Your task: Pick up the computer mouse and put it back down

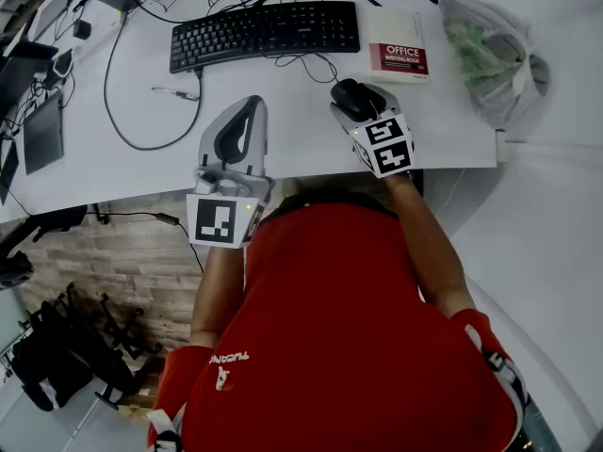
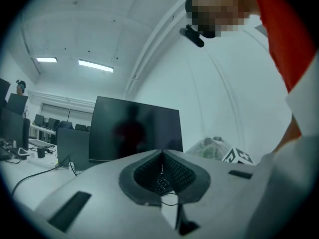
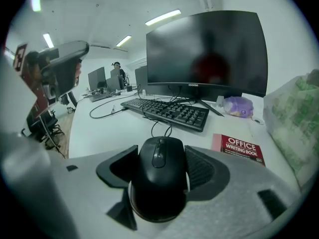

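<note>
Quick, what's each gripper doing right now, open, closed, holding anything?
Left gripper: jaws closed, empty.
Right gripper: jaws closed on the mouse.

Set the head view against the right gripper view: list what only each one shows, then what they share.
Only the head view: the person's red shirt and the right gripper's marker cube. Only the right gripper view: the monitor's dark screen, the ceiling lights and a person far back in the room. Both: the computer mouse clamped in the right gripper, the black keyboard, the red Office Writing Book and the plastic bag.
</note>
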{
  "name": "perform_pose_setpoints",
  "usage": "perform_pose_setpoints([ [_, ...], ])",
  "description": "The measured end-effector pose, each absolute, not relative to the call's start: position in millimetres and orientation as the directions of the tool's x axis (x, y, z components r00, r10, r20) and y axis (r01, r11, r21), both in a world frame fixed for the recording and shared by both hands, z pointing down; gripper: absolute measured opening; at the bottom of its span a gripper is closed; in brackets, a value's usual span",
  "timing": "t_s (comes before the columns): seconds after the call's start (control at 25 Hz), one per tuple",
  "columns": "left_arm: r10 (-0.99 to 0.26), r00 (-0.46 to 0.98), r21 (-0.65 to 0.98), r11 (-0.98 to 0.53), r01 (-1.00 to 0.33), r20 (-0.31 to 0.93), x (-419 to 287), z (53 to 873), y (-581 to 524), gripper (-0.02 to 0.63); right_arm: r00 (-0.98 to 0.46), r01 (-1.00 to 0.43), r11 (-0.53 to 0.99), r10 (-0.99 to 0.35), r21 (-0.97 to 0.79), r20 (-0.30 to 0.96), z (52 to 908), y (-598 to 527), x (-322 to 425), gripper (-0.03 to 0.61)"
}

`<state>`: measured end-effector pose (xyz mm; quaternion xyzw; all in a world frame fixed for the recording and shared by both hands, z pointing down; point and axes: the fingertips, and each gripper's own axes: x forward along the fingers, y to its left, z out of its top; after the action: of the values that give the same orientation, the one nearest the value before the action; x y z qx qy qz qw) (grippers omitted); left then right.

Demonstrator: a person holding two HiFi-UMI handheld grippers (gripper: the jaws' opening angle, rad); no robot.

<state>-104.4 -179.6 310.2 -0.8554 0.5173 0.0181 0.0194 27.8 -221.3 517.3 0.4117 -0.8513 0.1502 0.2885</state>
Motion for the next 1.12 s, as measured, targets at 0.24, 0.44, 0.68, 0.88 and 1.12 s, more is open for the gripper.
perform_pose_setpoints([
  [0.24, -0.889, 0.455, -0.005, -0.456, -0.89, -0.047, -107, 312, -182, 0.011, -0.465, -0.787, 0.617, -0.584, -0.009, 0.665, 539, -224, 31, 0.293],
  [0.44, -0.891, 0.452, -0.003, -0.452, -0.892, -0.04, -106, 314, -184, 0.011, -0.461, -0.782, 0.623, -0.561, -0.016, 0.687, 548, -225, 31, 0.295],
  [0.68, -0.894, 0.447, -0.004, -0.447, -0.895, -0.034, -107, 316, -184, 0.011, -0.453, -0.775, 0.632, -0.543, -0.012, 0.707, 556, -222, 30, 0.296],
  [0.88, -0.895, 0.446, -0.006, -0.446, -0.895, -0.031, -108, 317, -184, 0.011, -0.451, -0.773, 0.635, -0.539, -0.009, 0.711, 557, -221, 28, 0.298],
  [1.12, -0.891, 0.453, -0.007, -0.453, -0.892, -0.031, -104, 317, -182, 0.011, -0.459, -0.766, 0.643, -0.54, -0.006, 0.705, 556, -221, 29, 0.326],
])
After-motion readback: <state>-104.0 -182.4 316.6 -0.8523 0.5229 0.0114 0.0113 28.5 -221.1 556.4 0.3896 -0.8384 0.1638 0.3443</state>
